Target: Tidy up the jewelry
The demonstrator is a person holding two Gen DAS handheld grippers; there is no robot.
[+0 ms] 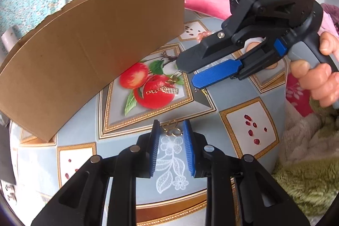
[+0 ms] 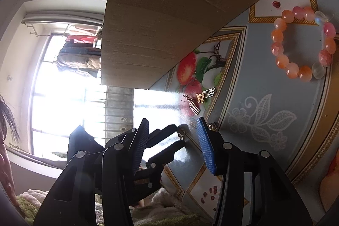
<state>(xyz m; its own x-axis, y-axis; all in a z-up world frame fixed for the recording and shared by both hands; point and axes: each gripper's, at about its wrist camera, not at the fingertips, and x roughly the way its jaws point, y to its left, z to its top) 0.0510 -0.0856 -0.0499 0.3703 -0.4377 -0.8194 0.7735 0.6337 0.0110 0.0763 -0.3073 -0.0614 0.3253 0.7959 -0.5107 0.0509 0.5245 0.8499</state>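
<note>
While holding the left gripper (image 1: pixel 169 137) with pads apart around the gold ring piece (image 1: pixel 172 130) on the desk (image 1: pixel 250 99), keeping the right gripper (image 1: pixel 186 75) also apart near the gold earrings (image 1: pixel 164 89) beyond, probably to sort into the cardboard box (image 1: pixel 95 46).

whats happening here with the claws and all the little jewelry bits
A person is sorting jewelry on a patterned tabletop with a handheld claw in each hand. The left claw is open, with a small gold piece lying between its tips, not pinched. The right claw, also open, hovers near gold charms on the printed apples. A beaded bracelet lies loose farther off, and a cardboard box stands beside it all.
</note>
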